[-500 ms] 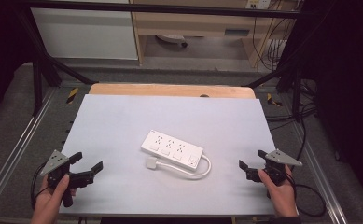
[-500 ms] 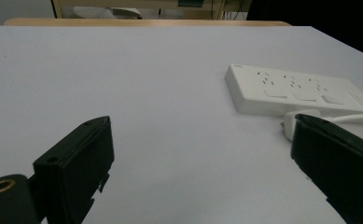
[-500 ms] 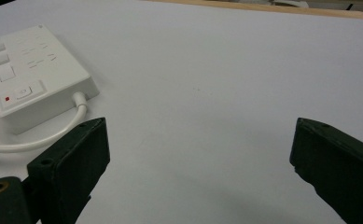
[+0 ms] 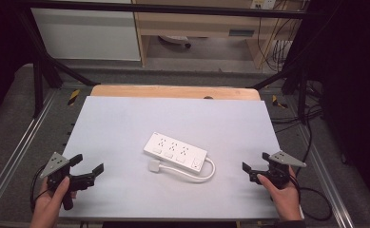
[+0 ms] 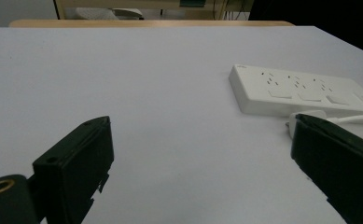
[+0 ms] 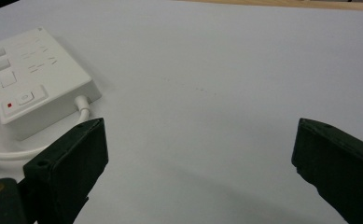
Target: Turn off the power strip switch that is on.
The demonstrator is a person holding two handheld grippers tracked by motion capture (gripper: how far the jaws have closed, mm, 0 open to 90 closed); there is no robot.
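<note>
Your left gripper and right gripper sit at the table's near corners, jaws spread wide, holding nothing. Between them, mid-table, lies the white power strip, its cord looped beside it. No lettering on it reads clearly.

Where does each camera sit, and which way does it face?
High view: above the person's side, facing forward and down at the table; shows both hands, left gripper, right gripper.
Left gripper view: on the left gripper, along its open jaws toward the power strip.
Right gripper view: on the right gripper, along its open jaws; power strip at left.
All three views share the power strip.
</note>
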